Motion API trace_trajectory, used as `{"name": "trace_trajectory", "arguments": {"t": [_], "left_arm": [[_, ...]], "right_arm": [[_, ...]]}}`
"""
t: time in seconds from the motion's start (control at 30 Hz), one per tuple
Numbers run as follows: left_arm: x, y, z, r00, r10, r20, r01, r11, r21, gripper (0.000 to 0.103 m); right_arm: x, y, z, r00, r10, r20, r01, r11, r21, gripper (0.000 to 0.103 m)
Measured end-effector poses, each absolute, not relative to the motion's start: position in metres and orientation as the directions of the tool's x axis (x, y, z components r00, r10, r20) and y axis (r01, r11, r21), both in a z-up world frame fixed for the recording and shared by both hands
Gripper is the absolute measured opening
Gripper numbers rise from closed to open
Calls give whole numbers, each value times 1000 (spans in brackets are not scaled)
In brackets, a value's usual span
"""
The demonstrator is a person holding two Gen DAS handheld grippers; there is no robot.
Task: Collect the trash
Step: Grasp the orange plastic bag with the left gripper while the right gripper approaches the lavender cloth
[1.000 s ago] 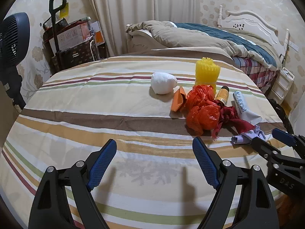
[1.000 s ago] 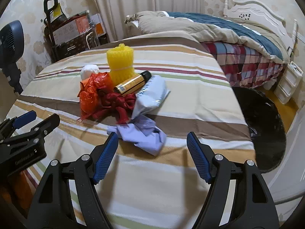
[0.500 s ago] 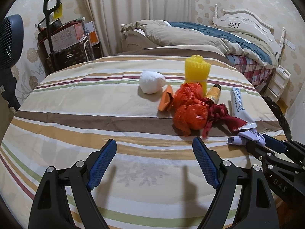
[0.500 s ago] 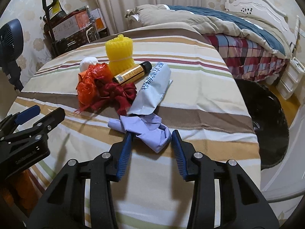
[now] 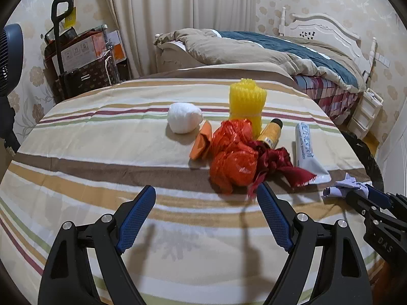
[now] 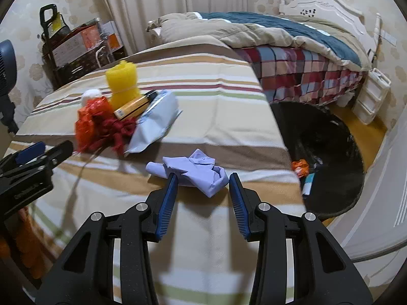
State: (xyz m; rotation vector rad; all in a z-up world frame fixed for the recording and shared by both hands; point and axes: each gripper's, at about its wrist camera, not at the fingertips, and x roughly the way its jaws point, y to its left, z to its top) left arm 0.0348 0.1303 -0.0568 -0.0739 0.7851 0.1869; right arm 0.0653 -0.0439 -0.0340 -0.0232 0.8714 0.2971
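Observation:
Trash lies on a striped bedspread (image 5: 101, 152): a white wad (image 5: 184, 117), yellow foam netting (image 5: 247, 104), an orange wrapper (image 5: 202, 141), an orange plastic bag (image 5: 232, 158), a red ribbon (image 5: 277, 162), an amber bottle (image 5: 271, 133) and a pale blue pouch (image 5: 306, 152). My left gripper (image 5: 206, 216) is open, short of the orange bag. My right gripper (image 6: 202, 190) is partly closed around a crumpled lilac glove (image 6: 195, 171) without pinching it. A black trash bag (image 6: 328, 152) on the floor holds an orange scrap (image 6: 300, 167).
A second bed with a beige and blue duvet (image 6: 267, 30) stands behind. A trolley with boxes (image 5: 76, 58) and a fan (image 5: 10, 58) stand at the left. White drawers (image 6: 371, 94) stand by the far bed.
My right gripper has narrowed from wide open and now brackets the lilac glove. My left gripper has moved closer to the orange bag and stays open.

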Motion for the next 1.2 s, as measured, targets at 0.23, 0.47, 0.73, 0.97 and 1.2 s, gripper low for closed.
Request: {"name": "trace_trajectory", "arguments": {"t": [0.23, 0.47, 0.73, 0.97, 1.2], "left_arm": [[39, 139, -51, 693, 148, -706, -212, 977, -4, 81], [50, 139, -52, 695, 134, -706, -191, 982, -2, 81], [67, 133, -57, 688, 119, -716, -163, 987, 7, 79], [67, 132, -65, 669, 95, -737, -134, 991, 6, 49], [62, 132, -67, 681, 46, -731, -95, 995, -27, 23]], "right_arm": [[85, -50, -39, 605, 231, -762, -240, 965, 101, 41], [91, -49, -41, 596, 236, -767, -241, 964, 110, 41], [95, -47, -42, 590, 239, -772, -245, 963, 111, 41], [97, -46, -43, 587, 246, -771, -246, 962, 119, 41], [97, -47, -42, 588, 244, -771, -246, 962, 117, 41]]}}
